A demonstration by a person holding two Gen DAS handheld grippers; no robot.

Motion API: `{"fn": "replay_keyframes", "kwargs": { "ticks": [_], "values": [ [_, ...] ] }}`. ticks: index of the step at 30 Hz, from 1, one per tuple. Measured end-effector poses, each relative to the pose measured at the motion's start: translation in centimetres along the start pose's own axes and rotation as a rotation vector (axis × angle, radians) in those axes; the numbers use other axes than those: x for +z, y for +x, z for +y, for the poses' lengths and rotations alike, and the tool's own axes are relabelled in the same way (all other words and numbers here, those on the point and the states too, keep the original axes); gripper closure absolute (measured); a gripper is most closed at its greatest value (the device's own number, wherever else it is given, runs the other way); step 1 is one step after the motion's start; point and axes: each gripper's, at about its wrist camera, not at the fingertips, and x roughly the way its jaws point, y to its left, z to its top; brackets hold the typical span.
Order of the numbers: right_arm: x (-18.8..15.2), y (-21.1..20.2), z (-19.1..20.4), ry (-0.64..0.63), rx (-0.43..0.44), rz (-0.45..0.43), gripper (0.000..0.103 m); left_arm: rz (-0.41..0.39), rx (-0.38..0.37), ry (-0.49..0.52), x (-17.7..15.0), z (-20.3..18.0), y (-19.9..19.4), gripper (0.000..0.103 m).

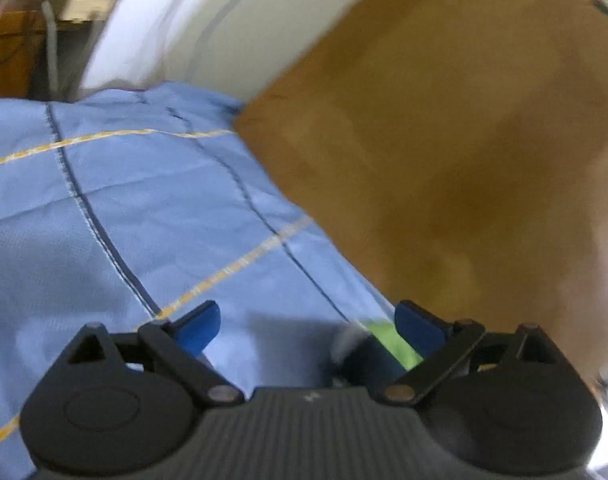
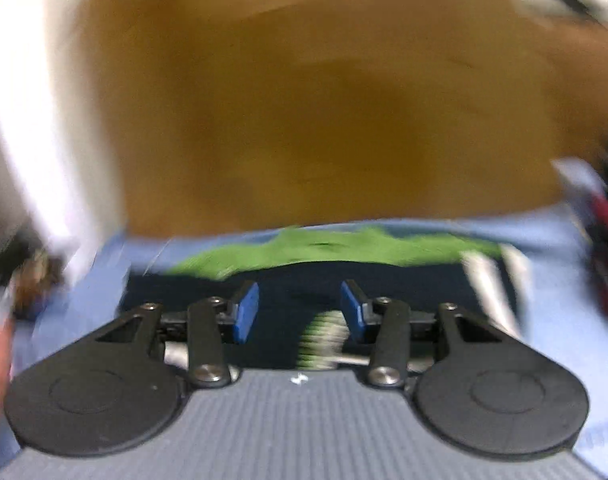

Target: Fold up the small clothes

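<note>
A small navy and green garment (image 2: 335,248) with white stripes lies flat on the light blue checked bedsheet (image 2: 551,320), blurred in the right wrist view. My right gripper (image 2: 300,304) hovers just over its navy part, blue pads (image 2: 246,312) apart and nothing pinched between them; a striped patch shows under the gap. In the left wrist view only a green and dark corner of the garment (image 1: 387,338) peeks out beside the right-hand finger. My left gripper (image 1: 307,312) stands wide open above the bedsheet (image 1: 152,208), holding nothing.
A large brown board (image 1: 443,140) rises behind the sheet and fills the background in both views. White curved wall or frame (image 1: 176,20) and cables by wooden furniture (image 1: 20,40) lie beyond. A blurred red and dark object (image 2: 607,236) sits at the right edge.
</note>
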Motion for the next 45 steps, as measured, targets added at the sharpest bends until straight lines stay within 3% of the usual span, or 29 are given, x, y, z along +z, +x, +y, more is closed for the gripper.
{"fn": "replay_keyframes", "kwargs": {
  "ticks": [2, 4, 8, 9, 10, 11, 12, 14, 16, 18, 23, 26, 29, 33, 38, 41, 42, 44, 45],
  "values": [
    [0.1, 2.1, 4.6, -0.254, 0.037, 0.045, 0.054, -0.016, 0.034, 0.037, -0.9, 0.3, 1.2, 0.006],
    [0.0, 4.2, 7.0, -0.411, 0.062, 0.094, 0.054, 0.045, 0.045, 0.081, -1.2, 1.0, 2.5, 0.007],
    [-0.4, 8.7, 7.8, -0.628, -0.036, 0.236, 0.057, 0.056, 0.008, 0.055, -0.5, 1.9, 2.5, 0.007],
    [-0.4, 8.7, 7.4, -0.648, -0.036, 0.237, 0.057, 0.062, 0.0, 0.041, -0.4, 2.1, 2.5, 0.007],
    [-0.2, 8.7, 7.0, -0.651, -0.026, 0.279, 0.079, 0.065, -0.01, 0.031, -0.3, 2.1, 2.6, 0.007],
    [0.0, 8.6, 6.4, -0.64, -0.013, 0.341, 0.095, 0.066, -0.018, 0.023, -0.2, 2.1, 2.5, 0.007],
    [1.0, 8.3, 6.3, -0.592, -0.001, 0.361, 0.095, 0.063, -0.017, 0.017, -0.1, 2.1, 2.3, 0.007],
    [4.0, 7.5, 6.1, -0.374, 0.106, 0.443, 0.095, 0.051, -0.014, 0.008, 0.2, 2.3, 1.4, 0.007],
    [6.8, 6.0, 6.7, -0.176, 0.277, 0.498, 0.095, 0.028, -0.021, -0.007, 0.6, 2.4, 0.7, 0.007],
    [9.1, 4.3, 8.8, -0.093, 0.444, 0.521, 0.095, -0.005, -0.014, -0.016, 0.9, 2.5, 0.2, 0.007],
    [14.2, 3.5, 14.0, 0.05, 0.674, 0.434, 0.095, -0.032, 0.001, -0.054, 1.7, 3.5, -0.4, 0.007],
    [16.8, 2.2, 15.2, 0.076, 0.7, 0.294, 0.095, -0.028, 0.0, -0.081, 2.0, 4.1, -0.2, 0.007],
    [19.1, 1.1, 14.2, 0.124, 0.654, 0.185, 0.095, -0.021, -0.015, -0.089, 2.1, 4.2, -0.1, 0.007],
    [19.7, 1.7, 9.5, 0.202, 0.539, 0.079, 0.095, -0.024, -0.038, -0.066, 2.0, 3.7, -0.4, 0.006],
    [16.8, 1.8, 1.4, 0.296, 0.375, 0.034, 0.095, -0.006, -0.086, -0.006, 1.3, 2.5, -0.1, 0.005],
    [12.4, 2.9, -4.3, 0.343, 0.247, 0.086, 0.092, 0.014, -0.096, 0.064, 0.5, 1.2, 0.4, 0.005],
    [11.0, 3.4, -6.2, 0.364, 0.168, 0.124, 0.09, 0.022, -0.096, 0.09, 0.1, 0.8, 0.6, 0.005],
    [7.0, 4.9, -9.3, 0.359, -0.159, 0.223, 0.076, 0.034, -0.094, 0.137, -0.6, 0.0, 1.0, 0.005],
    [5.2, 5.2, -10.3, 0.325, -0.299, 0.254, 0.076, 0.04, -0.091, 0.163, -1.0, -0.4, 1.2, 0.005]
  ]
}}
